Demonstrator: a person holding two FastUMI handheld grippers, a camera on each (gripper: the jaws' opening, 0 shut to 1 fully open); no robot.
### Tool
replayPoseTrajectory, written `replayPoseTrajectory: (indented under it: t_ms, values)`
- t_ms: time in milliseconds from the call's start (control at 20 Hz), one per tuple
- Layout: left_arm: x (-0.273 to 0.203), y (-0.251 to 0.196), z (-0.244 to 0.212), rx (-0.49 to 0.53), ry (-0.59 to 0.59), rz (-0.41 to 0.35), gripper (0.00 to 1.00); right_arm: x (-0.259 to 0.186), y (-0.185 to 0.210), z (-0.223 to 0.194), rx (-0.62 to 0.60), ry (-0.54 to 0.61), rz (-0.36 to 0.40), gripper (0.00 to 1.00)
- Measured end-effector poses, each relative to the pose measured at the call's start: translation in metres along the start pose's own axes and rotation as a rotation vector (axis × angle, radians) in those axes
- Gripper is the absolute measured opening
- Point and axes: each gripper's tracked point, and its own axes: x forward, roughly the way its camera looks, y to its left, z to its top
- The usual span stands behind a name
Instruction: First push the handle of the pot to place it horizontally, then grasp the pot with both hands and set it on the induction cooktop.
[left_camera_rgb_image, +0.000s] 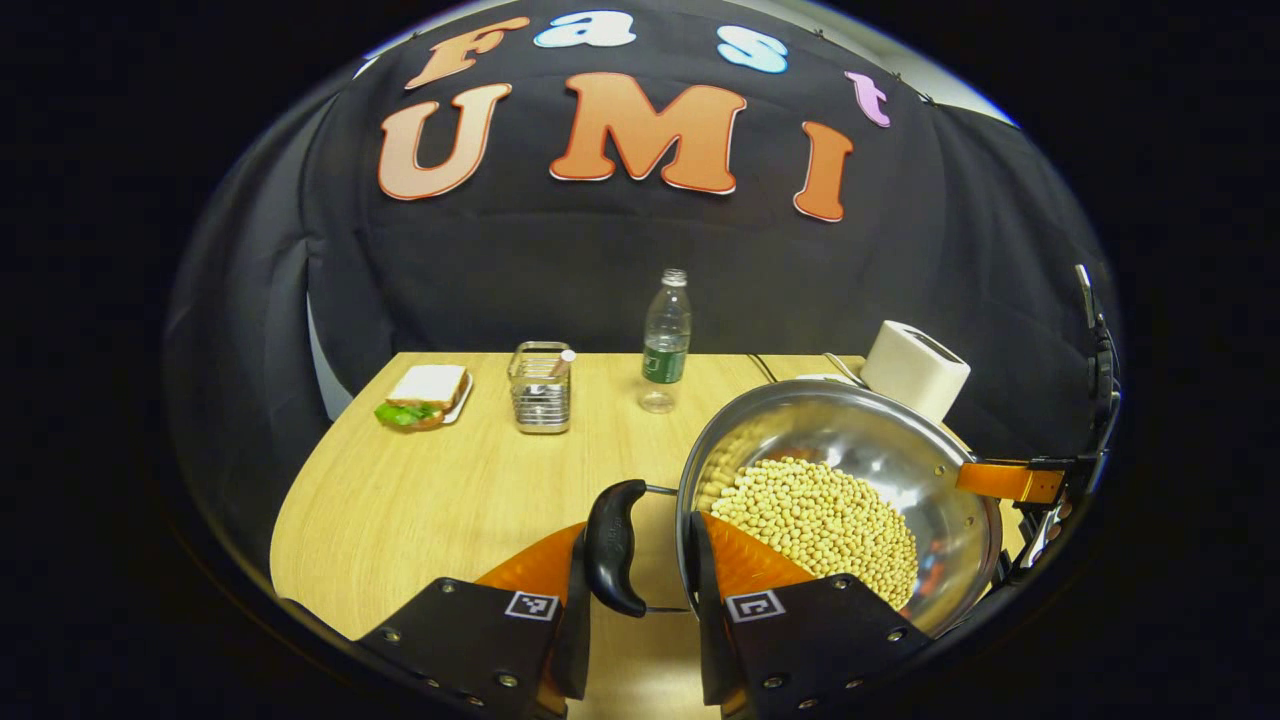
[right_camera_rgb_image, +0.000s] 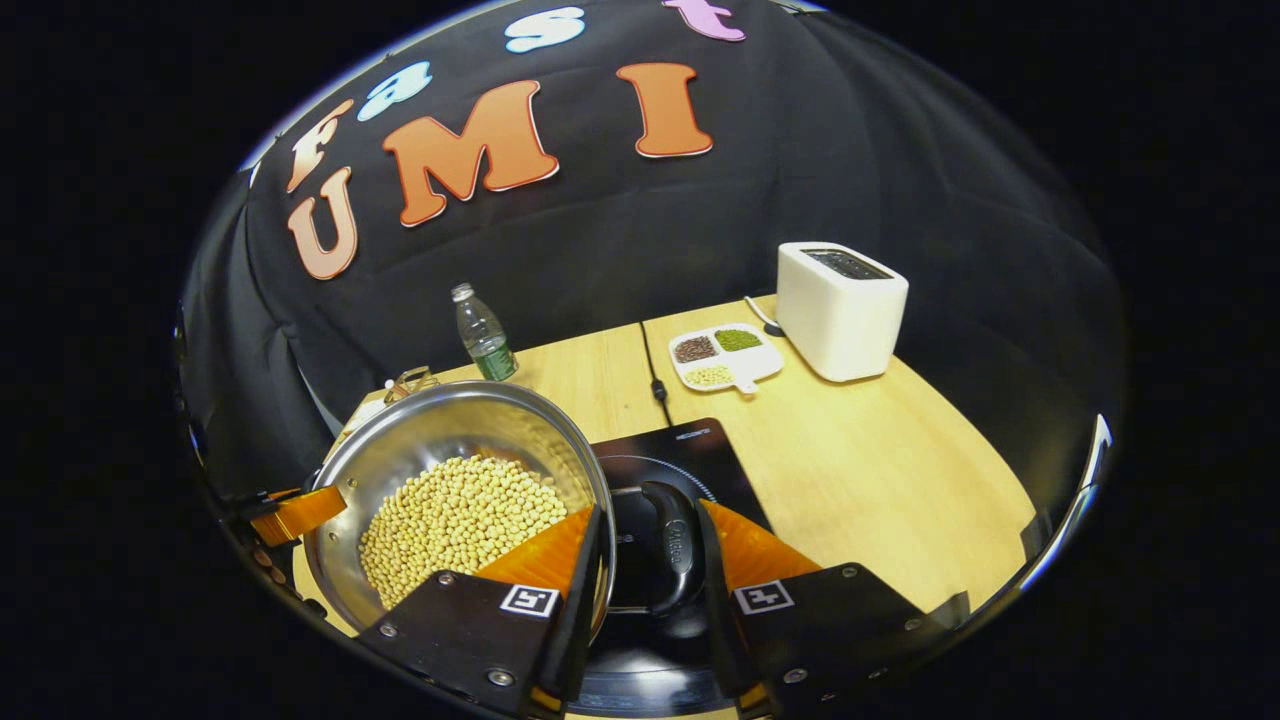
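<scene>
A steel pot (left_camera_rgb_image: 860, 430) full of yellow soybeans (left_camera_rgb_image: 820, 520) hangs tilted between both grippers. In the left gripper view, my left gripper (left_camera_rgb_image: 640, 540) is shut across the pot's black side handle (left_camera_rgb_image: 615, 545) and rim, one finger outside the handle and one inside the pot. The right gripper's orange finger (left_camera_rgb_image: 1010, 482) shows at the pot's far side. In the right gripper view, my right gripper (right_camera_rgb_image: 650, 530) clamps the other black handle (right_camera_rgb_image: 672, 545) and the rim of the pot (right_camera_rgb_image: 440, 420) the same way. The black induction cooktop (right_camera_rgb_image: 700, 450) lies just under this handle.
A water bottle (left_camera_rgb_image: 665, 340), a metal rack (left_camera_rgb_image: 540, 385) and a plate with a sandwich (left_camera_rgb_image: 425, 395) stand at the table's back. A white toaster (right_camera_rgb_image: 840, 305), a divided dish of beans (right_camera_rgb_image: 725, 358) and the cooktop's cable (right_camera_rgb_image: 655, 375) lie behind the cooktop.
</scene>
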Motion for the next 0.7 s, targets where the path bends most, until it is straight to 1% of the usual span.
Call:
replayPoseTrajectory:
  t_ms: [100,150,200,250,350,500,700]
  values:
    - [0.004,-0.018,0.001,0.011,0.003,-0.011,0.45,-0.002,-0.018,0.001,0.012,0.001,-0.01,0.49]
    - [0.005,-0.027,0.001,0.015,0.005,-0.016,0.47,-0.001,-0.026,0.003,0.018,0.0,-0.016,0.49]
    - [0.007,-0.035,-0.001,0.019,0.01,-0.021,0.47,-0.002,-0.034,0.002,0.022,0.003,-0.022,0.45]
    - [0.009,-0.043,-0.002,0.021,0.016,-0.026,0.47,-0.001,-0.043,0.003,0.03,0.005,-0.029,0.49]
    - [0.019,-0.054,-0.008,0.027,0.029,-0.037,0.45,-0.002,-0.057,0.002,0.032,0.009,-0.04,0.49]
    - [0.02,-0.077,-0.009,0.043,0.042,-0.05,0.46,-0.001,-0.078,0.001,0.052,0.016,-0.05,0.49]
    - [0.028,-0.094,-0.018,0.051,0.066,-0.06,0.46,0.004,-0.095,-0.004,0.066,0.027,-0.058,0.5]
